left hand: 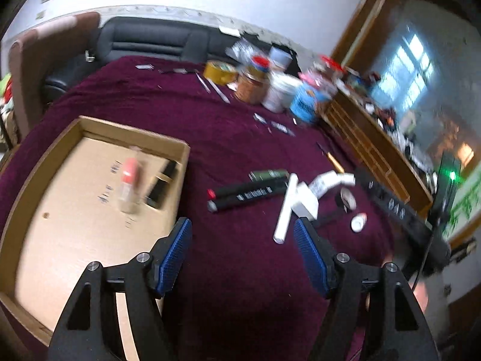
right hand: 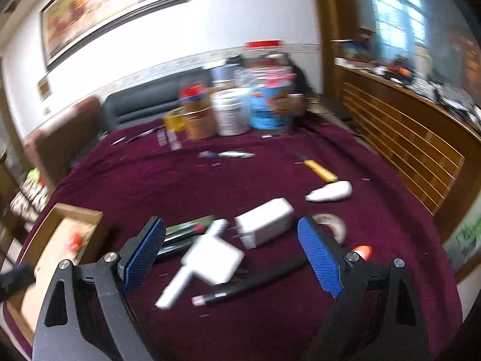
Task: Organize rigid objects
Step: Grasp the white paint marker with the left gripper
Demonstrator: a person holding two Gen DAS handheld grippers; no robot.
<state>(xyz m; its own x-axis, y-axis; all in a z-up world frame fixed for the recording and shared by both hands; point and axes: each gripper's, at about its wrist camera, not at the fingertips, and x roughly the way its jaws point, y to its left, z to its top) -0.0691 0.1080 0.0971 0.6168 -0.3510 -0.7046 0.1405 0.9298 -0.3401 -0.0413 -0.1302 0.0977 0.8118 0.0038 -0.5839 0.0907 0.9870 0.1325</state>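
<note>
Tongs, right (right hand: 231, 258) and left (left hand: 242, 246), are gaping empty; white adapter (right hand: 215, 260) is lying slantwise between the right pair, centre frame.

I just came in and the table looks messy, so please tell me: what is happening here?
A person is sorting small objects on a table with a purple cloth into a cardboard box. A clear bottle with a red label already lies in the box. The left hand-held gripper and the right hand-held gripper are both open and hold nothing. Black markers, a white charger and a white tube are still on the cloth.
</note>
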